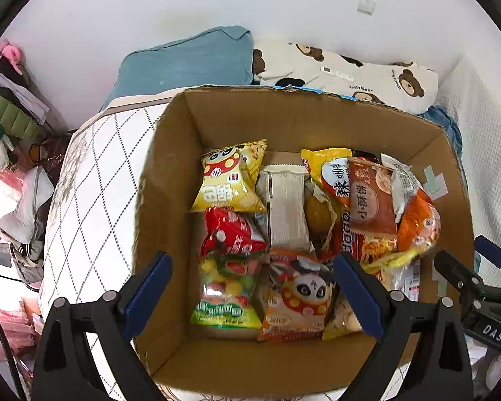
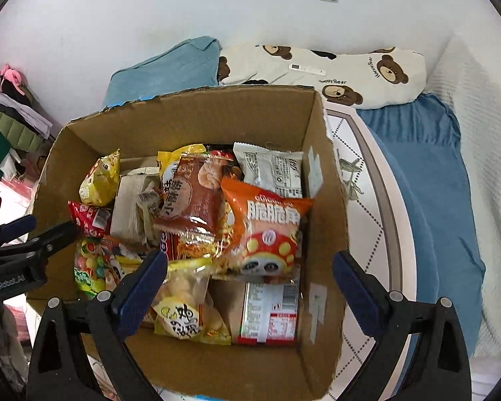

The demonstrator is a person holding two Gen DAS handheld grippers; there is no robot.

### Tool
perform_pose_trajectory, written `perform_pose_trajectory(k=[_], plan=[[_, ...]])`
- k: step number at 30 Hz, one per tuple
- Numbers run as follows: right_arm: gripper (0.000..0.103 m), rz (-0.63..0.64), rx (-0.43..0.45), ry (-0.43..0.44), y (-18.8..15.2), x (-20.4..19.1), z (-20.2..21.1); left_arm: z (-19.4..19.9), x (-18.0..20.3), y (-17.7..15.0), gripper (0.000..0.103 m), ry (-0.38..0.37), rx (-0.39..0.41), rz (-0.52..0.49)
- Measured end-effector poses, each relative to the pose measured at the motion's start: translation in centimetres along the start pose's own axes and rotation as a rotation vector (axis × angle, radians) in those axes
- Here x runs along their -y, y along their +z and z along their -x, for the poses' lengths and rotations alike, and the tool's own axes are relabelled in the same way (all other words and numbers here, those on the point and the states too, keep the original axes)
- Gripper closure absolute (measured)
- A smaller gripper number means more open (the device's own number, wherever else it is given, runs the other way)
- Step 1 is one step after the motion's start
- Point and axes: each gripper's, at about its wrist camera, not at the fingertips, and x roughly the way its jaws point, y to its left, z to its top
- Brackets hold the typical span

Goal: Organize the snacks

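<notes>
An open cardboard box (image 1: 170,173) (image 2: 327,173) stands on a bed and holds several snack packets. In the left wrist view I see a yellow chip bag (image 1: 228,180), a red packet (image 1: 232,230), a candy bag (image 1: 225,287), a panda packet (image 1: 299,295) and a brown biscuit packet (image 1: 370,197). In the right wrist view an orange mushroom packet (image 2: 265,227) and a yellow packet (image 2: 187,310) lie on top. My left gripper (image 1: 254,294) is open and empty above the box's near left part. My right gripper (image 2: 250,295) is open and empty above the near right part.
The box sits on a quilted white mattress (image 1: 93,180) (image 2: 367,207). A teal pillow (image 1: 187,60), a bear-print pillow (image 1: 344,73) and a blue blanket (image 2: 427,173) lie behind and right. Clothes (image 1: 10,107) pile at the left. A white wall is behind.
</notes>
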Motion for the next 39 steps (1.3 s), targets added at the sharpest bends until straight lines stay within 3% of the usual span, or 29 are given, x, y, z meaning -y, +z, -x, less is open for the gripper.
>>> perform_pose_trajectory(k=[10,26,39], plan=[[0.002,-0.005,0.082,0.000,-2.2,-0.5,4.4,5.2,0.2,-2.8,0.004,0.035,0.118,0.002],[0.000,0.027,0.343,-0.012,-10.1,-2.0,18.9,17.2,0.3,-11.0,0.004,0.014,0.349,-0.001],[0.000,0.029,0.454,-0.003,-15.8,-2.3,27.7,22.9,0.8,-15.3,0.004,0.007,0.436,-0.012]])
